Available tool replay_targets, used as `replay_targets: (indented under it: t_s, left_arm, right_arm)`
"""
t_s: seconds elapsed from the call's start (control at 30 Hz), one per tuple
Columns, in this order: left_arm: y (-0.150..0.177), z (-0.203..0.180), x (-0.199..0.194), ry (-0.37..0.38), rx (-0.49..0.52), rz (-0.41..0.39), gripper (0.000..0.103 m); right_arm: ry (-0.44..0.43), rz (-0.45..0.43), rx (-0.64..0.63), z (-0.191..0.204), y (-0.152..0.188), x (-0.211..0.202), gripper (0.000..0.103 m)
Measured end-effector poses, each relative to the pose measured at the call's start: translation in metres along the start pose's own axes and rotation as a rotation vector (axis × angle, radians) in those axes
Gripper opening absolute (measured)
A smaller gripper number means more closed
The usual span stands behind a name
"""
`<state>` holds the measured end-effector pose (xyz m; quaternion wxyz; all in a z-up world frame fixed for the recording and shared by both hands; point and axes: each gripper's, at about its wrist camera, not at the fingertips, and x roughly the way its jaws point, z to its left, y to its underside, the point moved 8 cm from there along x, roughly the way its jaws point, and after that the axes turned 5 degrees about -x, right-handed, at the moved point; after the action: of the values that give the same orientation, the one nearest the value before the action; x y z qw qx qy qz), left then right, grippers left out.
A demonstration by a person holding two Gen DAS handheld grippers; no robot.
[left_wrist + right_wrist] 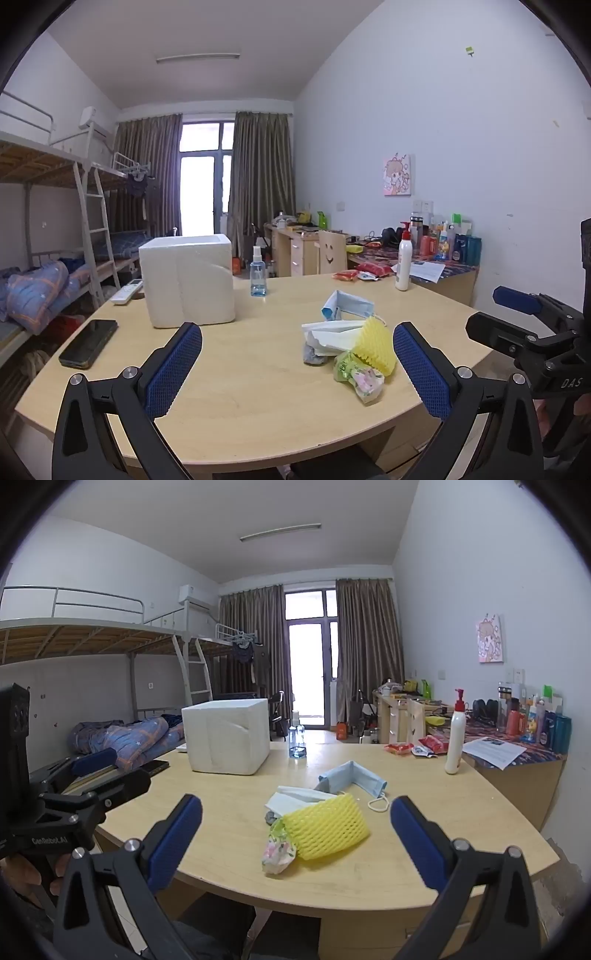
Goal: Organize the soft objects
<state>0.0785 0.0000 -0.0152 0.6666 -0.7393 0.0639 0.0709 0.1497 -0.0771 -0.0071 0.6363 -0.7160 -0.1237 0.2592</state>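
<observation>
A small pile of soft things lies on the wooden table: a yellow foam net sleeve, a floral green tissue pack, white tissue paper and a blue face mask. A white foam box stands open-topped at the back left. My left gripper is open and empty, above the table's front edge, left of the pile. My right gripper is open and empty, in front of the pile.
A black phone and a white remote lie left of the box. A blue spray bottle, a white pump bottle and red snack packs stand at the back. A cluttered desk is at right, bunk beds at left.
</observation>
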Motion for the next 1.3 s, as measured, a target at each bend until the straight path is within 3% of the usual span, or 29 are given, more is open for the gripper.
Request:
replay_targets:
  t_s: [1.3]
  left_arm:
    - [-0.004,0.0063,-0.0013,-0.02,0.0,-0.028,0.103]
  right_arm:
    - [0.003,-0.014,-0.011,-0.0016,-0.0035,-0.0043,0.103]
